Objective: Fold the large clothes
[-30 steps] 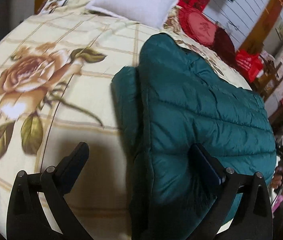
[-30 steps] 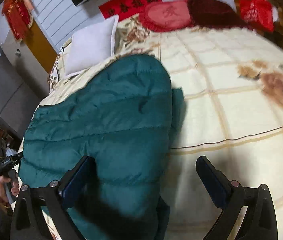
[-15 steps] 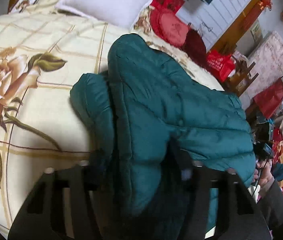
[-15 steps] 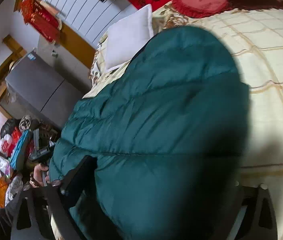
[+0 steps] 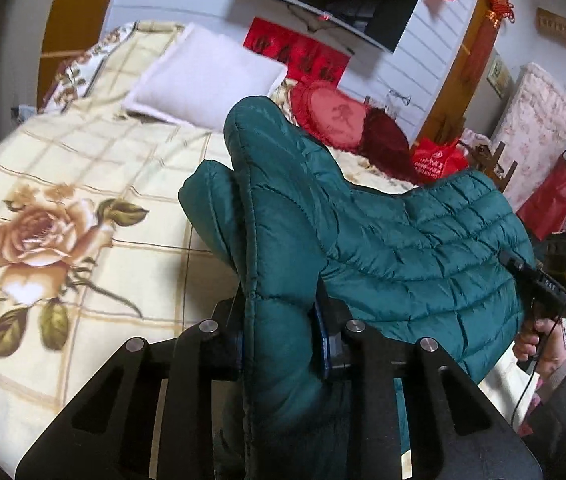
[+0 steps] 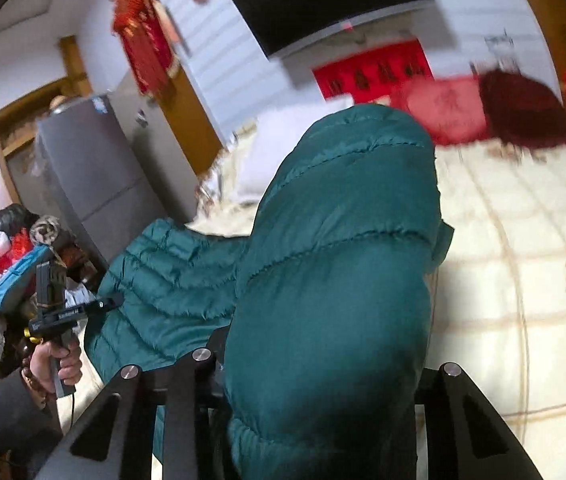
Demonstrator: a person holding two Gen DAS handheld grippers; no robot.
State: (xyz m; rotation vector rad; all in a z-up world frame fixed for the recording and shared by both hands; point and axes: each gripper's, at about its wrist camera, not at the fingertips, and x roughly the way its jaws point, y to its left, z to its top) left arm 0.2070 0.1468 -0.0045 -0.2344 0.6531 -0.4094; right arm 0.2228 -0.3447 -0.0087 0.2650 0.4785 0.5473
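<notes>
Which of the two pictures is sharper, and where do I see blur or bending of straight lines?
Left wrist view: sharp; quilting on the green jacket is crisp, wall planks bow from the fisheye. Right wrist view: motion-blurred, worst on the red cushion and bedspread; dark corners in both.

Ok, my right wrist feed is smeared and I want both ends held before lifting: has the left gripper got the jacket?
Observer: Yes. The left wrist view shows the left gripper shut on a thick fold of the green jacket; its jaws have just been closing.
Operator: Anything loose beside it?
Observer: A shorter padded flap sticks out left of the gripped fold, over the bedspread.
Operator: And mine from there?
Observer: The right gripper sits at the jacket's far edge, its jaws also just closing, a hand below it.
</notes>
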